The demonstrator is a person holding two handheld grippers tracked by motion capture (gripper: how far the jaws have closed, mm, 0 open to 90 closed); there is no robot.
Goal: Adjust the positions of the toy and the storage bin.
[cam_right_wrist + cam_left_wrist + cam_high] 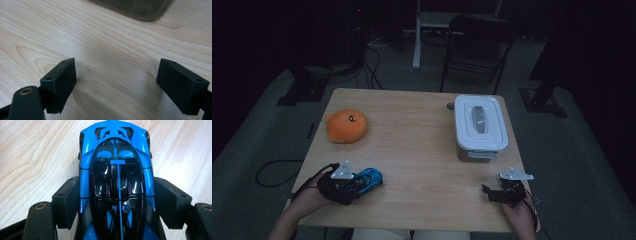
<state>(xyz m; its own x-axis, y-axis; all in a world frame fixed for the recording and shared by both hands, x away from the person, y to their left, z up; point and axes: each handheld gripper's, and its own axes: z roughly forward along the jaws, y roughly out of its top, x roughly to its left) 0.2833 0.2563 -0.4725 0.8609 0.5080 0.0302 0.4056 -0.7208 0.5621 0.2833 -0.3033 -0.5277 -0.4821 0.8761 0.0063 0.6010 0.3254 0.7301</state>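
The blue toy car (116,182), at the table's (422,150) near left edge, is clamped across its sides by the left gripper (116,202). It looks light, rigid and glossy, so slipping is possible. The right gripper (117,85) is held open, empty.

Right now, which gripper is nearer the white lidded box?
Right. The right gripper sits open on the table just in front of the white lidded box; the left gripper is across the table, clamped on the blue toy car.
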